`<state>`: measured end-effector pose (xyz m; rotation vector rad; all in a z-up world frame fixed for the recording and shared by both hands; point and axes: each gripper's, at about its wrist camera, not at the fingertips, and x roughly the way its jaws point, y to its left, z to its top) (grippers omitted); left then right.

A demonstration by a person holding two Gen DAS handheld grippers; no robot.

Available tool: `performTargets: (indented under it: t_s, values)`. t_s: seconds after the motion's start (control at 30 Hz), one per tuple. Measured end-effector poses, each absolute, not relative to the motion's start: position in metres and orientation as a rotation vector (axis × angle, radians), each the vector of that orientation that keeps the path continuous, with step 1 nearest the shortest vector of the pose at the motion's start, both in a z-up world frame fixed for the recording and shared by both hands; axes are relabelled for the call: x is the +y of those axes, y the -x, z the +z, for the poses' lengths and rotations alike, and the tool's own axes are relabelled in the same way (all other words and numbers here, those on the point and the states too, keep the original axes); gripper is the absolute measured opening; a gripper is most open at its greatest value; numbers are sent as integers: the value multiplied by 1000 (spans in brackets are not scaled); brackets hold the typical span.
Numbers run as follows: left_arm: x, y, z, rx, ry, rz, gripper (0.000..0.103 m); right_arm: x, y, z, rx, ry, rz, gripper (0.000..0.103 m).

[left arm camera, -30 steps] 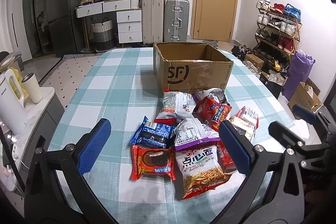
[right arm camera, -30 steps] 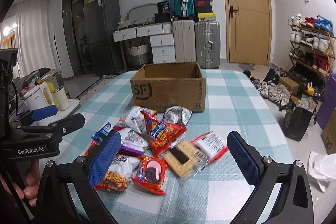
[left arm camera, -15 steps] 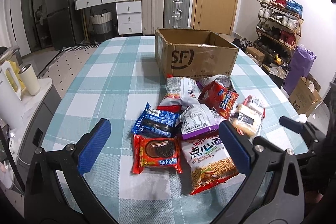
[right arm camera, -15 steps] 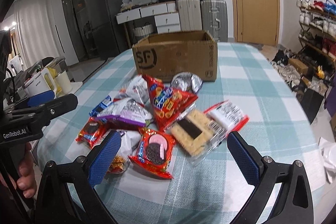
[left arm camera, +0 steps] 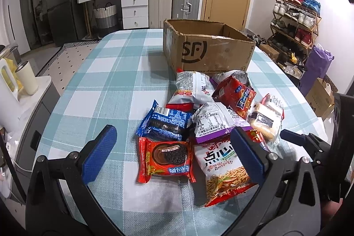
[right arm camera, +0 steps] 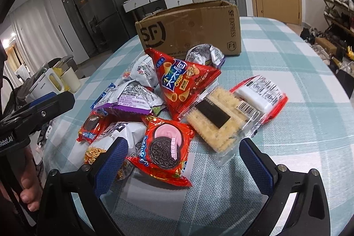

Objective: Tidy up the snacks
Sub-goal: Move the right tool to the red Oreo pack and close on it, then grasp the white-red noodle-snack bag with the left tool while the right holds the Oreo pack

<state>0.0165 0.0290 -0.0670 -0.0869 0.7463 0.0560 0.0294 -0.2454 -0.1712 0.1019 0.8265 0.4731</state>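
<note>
We see the snack packets [left arm camera: 212, 121] heaped on the checked surface [left arm camera: 106, 85], just before the open cardboard box [left arm camera: 208, 50]. Our left hand-held gripper [left arm camera: 174, 152] and right hand-held gripper [right arm camera: 183, 160] hover over them, both spread, holding nothing.

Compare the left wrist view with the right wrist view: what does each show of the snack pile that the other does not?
Only the left wrist view shows the blue foil cookie packet and the cardboard box's open inside. Only the right wrist view shows the red packet with a pink-cream cookie picture. Both show the brown cardboard SF box, the red triangular crisp bag, the purple-edged bag, and open tongs: left tongs, right tongs.
</note>
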Motion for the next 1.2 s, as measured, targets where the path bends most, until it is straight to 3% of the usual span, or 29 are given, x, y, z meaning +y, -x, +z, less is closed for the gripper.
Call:
performTargets:
  t_s: [0.23, 0.4, 0.7, 0.77, 0.93, 1.2]
  values:
    - [30, -19, -74, 764, 91, 38, 102, -240, -35, -176, 846, -113, 493, 102]
    - [33, -17, -76, 770, 87, 44, 102, -237, -36, -177, 862, -120, 517, 96]
    - [41, -11, -83, 790, 93, 65, 102, -234, -28, -176, 861, -104, 533, 73]
    - [41, -9, -82, 788, 94, 66, 102, -233, -26, -176, 868, -102, 556, 59]
    - [40, -6, -78, 778, 88, 65, 102, -232, -23, -180, 882, -118, 581, 45]
    - [42, 2, -77, 781, 96, 62, 102, -240, -18, -175, 860, -181, 614, 45]
